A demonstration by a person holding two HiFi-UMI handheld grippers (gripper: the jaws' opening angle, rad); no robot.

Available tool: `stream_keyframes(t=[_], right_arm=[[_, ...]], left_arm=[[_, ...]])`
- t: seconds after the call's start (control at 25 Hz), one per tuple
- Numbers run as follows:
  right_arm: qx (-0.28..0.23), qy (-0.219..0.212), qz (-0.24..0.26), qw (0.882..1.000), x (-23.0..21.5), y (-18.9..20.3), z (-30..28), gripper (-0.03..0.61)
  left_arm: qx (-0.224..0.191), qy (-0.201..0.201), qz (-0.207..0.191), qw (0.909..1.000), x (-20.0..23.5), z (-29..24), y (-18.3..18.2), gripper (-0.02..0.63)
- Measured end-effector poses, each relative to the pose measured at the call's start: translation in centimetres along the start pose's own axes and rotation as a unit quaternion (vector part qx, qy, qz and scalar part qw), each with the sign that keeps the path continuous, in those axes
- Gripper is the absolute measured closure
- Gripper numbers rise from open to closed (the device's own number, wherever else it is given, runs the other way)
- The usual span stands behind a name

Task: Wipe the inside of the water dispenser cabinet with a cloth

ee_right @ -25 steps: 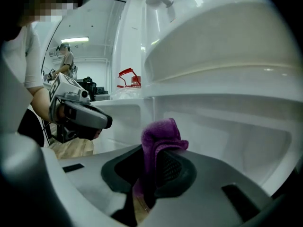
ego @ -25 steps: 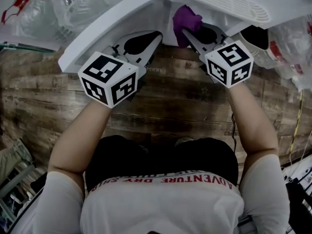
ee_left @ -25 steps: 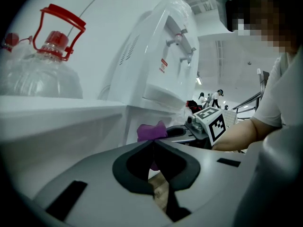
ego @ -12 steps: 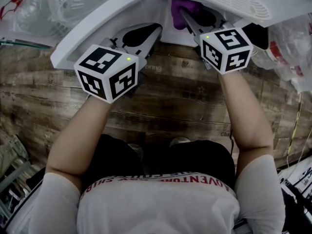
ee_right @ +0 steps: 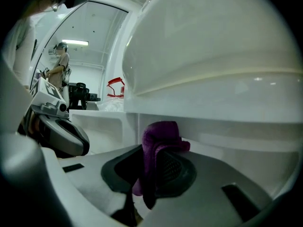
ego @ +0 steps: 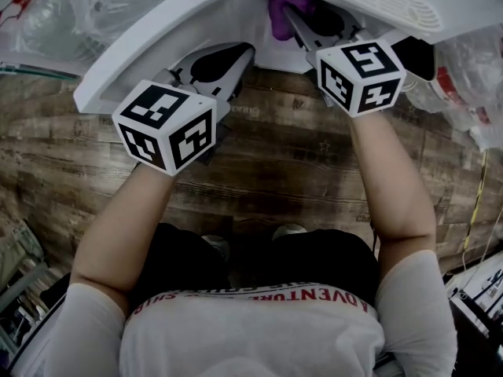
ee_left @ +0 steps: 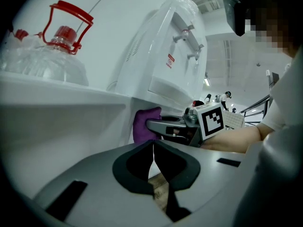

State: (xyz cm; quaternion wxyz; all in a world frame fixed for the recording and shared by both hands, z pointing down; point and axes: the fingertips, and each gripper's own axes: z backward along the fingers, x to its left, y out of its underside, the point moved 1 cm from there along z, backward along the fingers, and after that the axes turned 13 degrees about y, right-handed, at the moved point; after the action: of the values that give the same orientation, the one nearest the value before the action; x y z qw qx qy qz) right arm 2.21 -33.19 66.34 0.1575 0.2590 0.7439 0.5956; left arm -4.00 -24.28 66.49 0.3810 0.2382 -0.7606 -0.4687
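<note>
Cloth, purple, is clamped in the right gripper at the white water dispenser cabinet, above a wood-plank floor. Left gripper view: the left gripper has its jaws together and empty, with a water bottle nearby. Right gripper view: bright, lit hall behind

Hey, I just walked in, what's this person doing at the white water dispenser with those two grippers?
A person stands over the water dispenser, whose lower cabinet door looks swung open. The right hand-held gripper is shut on a purple cloth, held at the cabinet opening for wiping. The left hand-held gripper has its jaws together, empty, beside the door. Whether the cloth touches a surface isn't clear.
</note>
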Motion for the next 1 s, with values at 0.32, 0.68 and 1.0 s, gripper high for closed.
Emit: stream_keyframes(t=[0.32,0.68,1.0], right_arm=[[-0.004,0.001,-0.010,1.000,0.0,0.1,-0.3,0.514],[0.016,0.001,-0.018,1.000,0.7,2.8,-1.6,0.514],[0.057,0.010,-0.026,0.998,0.7,7.4,-3.1,0.514]], left_arm=[[0.008,-0.001,-0.007,0.9999,-0.2,0.0,0.4,0.586],[0.011,-0.002,-0.007,0.9999,0.3,0.1,0.7,0.586],[0.013,-0.011,0.002,0.9999,1.2,0.8,1.2,0.586]])
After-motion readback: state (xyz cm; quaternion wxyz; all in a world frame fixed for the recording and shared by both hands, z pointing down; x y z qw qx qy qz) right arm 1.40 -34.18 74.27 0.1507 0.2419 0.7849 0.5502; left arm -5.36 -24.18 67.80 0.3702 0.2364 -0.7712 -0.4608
